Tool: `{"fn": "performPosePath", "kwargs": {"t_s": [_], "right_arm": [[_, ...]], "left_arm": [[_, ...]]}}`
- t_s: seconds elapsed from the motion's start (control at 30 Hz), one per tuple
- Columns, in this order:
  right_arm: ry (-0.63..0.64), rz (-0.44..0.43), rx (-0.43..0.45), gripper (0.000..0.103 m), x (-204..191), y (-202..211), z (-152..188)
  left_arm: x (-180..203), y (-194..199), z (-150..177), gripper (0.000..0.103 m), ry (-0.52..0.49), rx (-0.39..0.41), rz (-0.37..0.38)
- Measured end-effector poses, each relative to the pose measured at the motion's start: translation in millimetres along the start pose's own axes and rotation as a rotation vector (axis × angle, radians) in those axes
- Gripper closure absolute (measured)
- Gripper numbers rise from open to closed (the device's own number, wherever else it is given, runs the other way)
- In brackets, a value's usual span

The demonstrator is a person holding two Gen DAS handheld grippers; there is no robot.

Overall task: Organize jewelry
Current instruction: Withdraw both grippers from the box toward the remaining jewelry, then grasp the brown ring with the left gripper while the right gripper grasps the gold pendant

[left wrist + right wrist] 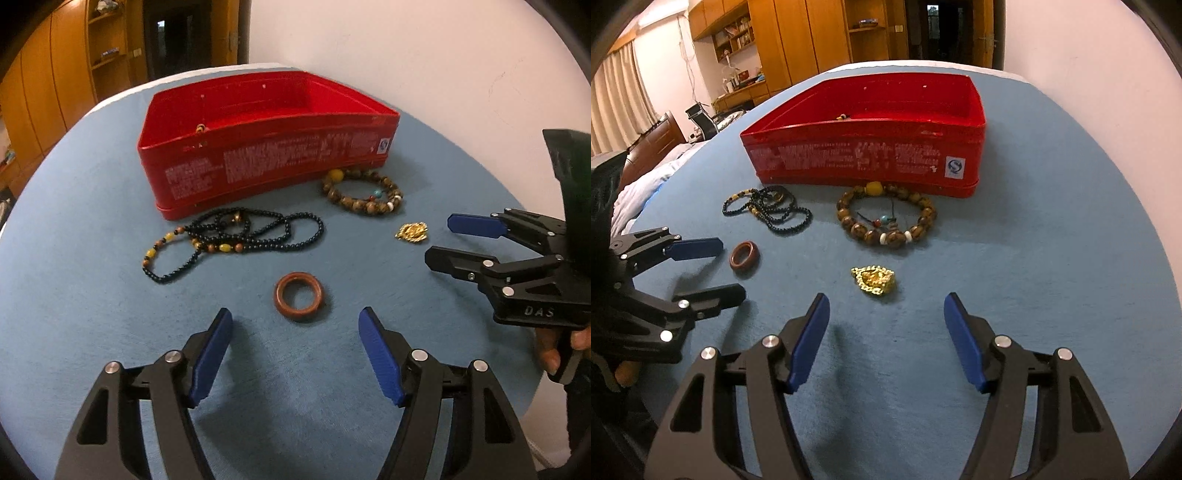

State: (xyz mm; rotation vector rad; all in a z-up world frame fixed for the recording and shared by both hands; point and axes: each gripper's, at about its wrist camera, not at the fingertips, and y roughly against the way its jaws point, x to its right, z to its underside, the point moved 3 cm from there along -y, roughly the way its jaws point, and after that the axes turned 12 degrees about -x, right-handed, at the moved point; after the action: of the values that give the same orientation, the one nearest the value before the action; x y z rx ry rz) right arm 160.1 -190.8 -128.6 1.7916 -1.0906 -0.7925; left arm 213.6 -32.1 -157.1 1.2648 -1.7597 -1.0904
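Both sets of fingers stand spread with nothing between them: I have the left gripper hanging over the blue cloth just short of the ring, and the right gripper likewise released, just short of the gold pendant. From my left camera the right gripper shows side-on at the right edge, its blue pads apart, with fingertips of the hand that holds it visible below. From my right camera the left gripper reaches in from the left, one blue finger lying just beside the ring. Beyond the ring I see a tangle of black beads with a few yellow and brown beads strung in. To its right, beyond the pendant, a brown bracelet with one big yellow bead lies touching the front wall of the red box. That box sits open at the far side of the cloth, white print along its front, and a small beaded piece peeks over its rim from inside. Wooden cupboards stand in the room behind.
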Motion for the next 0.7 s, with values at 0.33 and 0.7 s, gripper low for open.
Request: {"fn": "performPosePath", "kwargs": {"t_s": [0.33, 0.7], "right_arm": [[0.028, 0.019, -0.002, 0.040, -4.7, -8.9, -3.4], [0.031, 0.024, -0.003, 0.040, -6.5, -11.1, -4.5]], "left_arm": [[7.6, -3.7, -2.7, 0.037, 0.012, 0.010, -0.062], [6.0, -2.3, -6.2, 0.073, 0.032, 0.019, -0.051]]}}
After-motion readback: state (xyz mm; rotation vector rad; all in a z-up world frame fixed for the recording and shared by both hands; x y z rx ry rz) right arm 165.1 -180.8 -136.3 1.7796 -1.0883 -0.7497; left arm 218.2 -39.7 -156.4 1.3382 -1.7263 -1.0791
